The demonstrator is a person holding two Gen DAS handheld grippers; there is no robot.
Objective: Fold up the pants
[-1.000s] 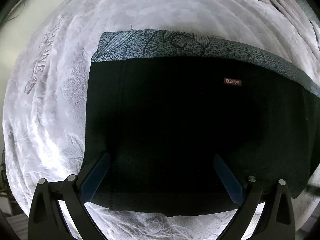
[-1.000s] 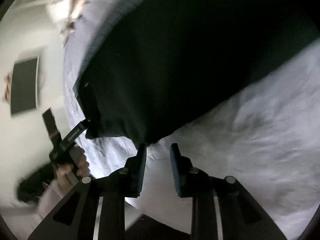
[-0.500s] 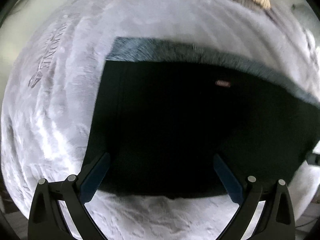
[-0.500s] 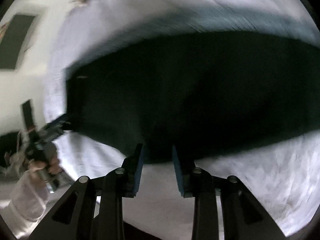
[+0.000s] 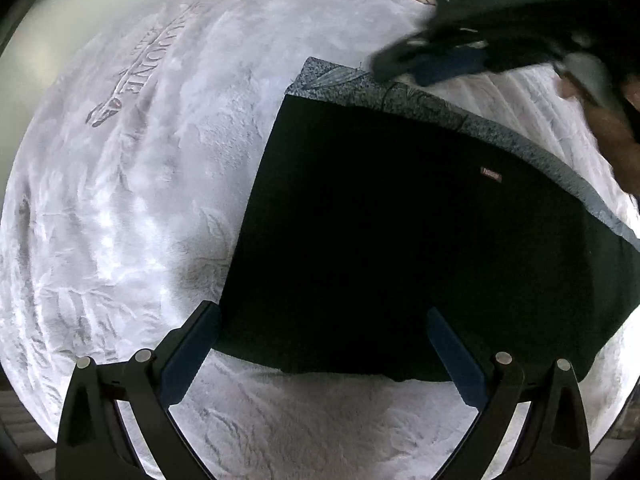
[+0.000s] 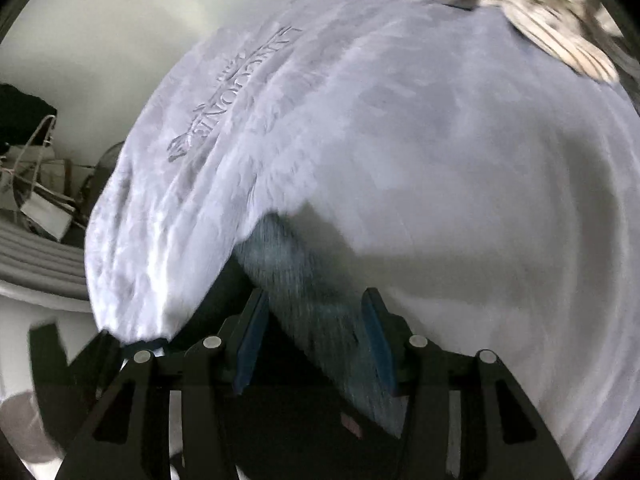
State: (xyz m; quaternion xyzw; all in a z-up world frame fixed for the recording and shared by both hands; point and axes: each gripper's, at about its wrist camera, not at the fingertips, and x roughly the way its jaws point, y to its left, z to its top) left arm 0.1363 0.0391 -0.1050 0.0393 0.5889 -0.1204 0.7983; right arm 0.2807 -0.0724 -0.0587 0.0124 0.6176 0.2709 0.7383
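Black pants point(image 5: 400, 240) flat on bed blanket point(image 5: 120, 200), ahead of left claw point(image 5: 320, 344), wide, empty. Right claw point(image 6: 312, 340) part-open, straddling patterned waistband point(image 6: 304, 280). Risk: shallow bite slips, fold skews.

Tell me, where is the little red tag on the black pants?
In the left wrist view the little red tag sits right of centre on the black pants, just below the patterned waistband.
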